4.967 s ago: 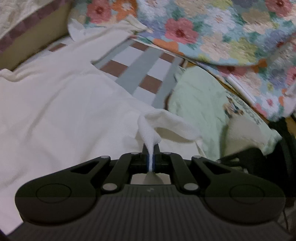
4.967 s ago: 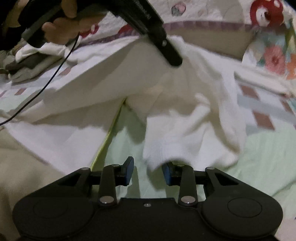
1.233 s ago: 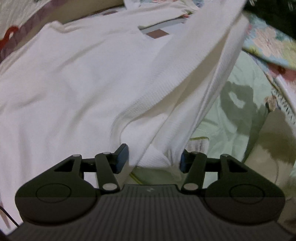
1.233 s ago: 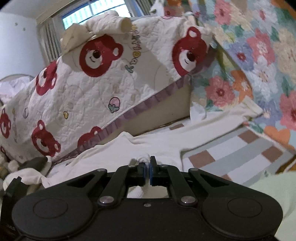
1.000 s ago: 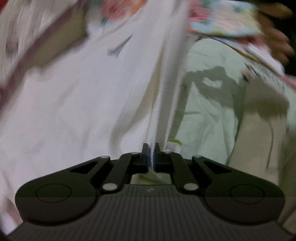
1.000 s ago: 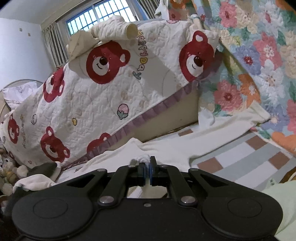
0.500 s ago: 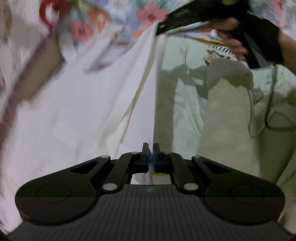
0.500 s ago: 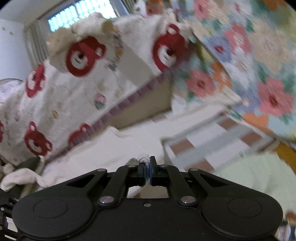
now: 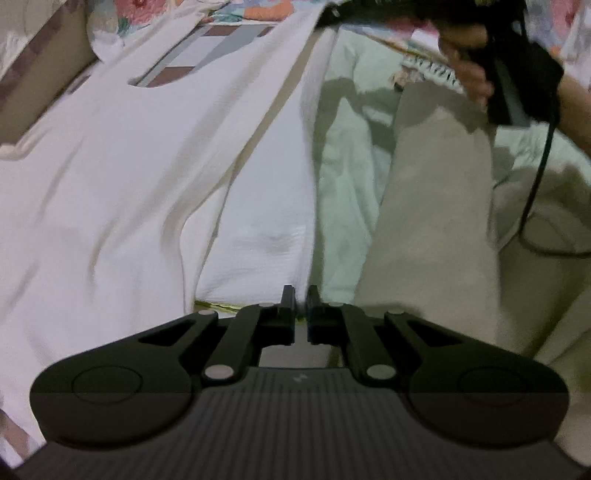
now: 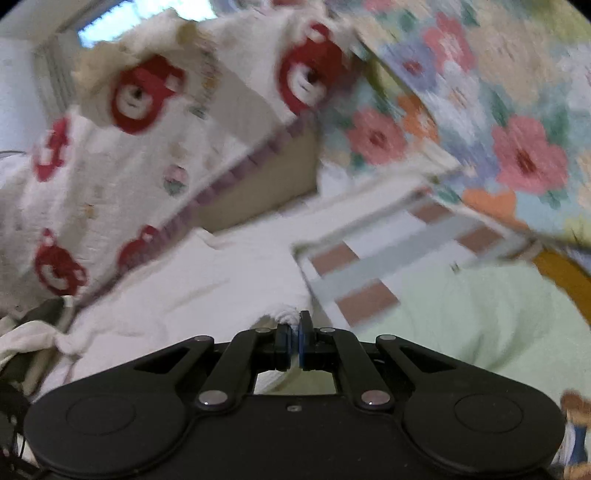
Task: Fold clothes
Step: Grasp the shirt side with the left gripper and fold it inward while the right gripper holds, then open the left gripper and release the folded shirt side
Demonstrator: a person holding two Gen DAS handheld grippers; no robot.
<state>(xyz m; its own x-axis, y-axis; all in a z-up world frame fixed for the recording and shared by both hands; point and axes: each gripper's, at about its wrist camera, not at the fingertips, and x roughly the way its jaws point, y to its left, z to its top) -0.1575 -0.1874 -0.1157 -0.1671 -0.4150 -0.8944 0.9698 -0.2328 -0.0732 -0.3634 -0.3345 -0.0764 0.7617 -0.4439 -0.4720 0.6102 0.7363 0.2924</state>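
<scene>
1. I have the white garment (image 9: 147, 166) spread over the bed (image 9: 347, 177), with most of its body lying flat to the left in the left wrist view and one long side edge lifted into a taut line that runs from my near tool up to the far one.
2. My left tool (image 9: 301, 295) has its jaws together, pinching the near end of that edge; a thin strip of white cloth shows between them.
3. My right tool (image 10: 294, 325) is likewise clamped on a small bunch of the same white cloth. In the left wrist view I can see the hand (image 9: 469, 62) carrying it at the top right, with its cable (image 9: 535, 177) trailing down over the bedding.
4. By my reading the fold is only started: a narrow side panel looks doubled over along the right of the body, but the sleeve (image 9: 177, 22) reaching toward the floral quilt (image 10: 498, 110) lies out flat, and the garment is at full length.
5. What I judge is left: lay the held edge down over the body, bring in the far sleeve and side, then fold the length in half or thirds.
6. The right wrist view is blurred, so I cannot tell exactly which part of the garment that tool grips.
</scene>
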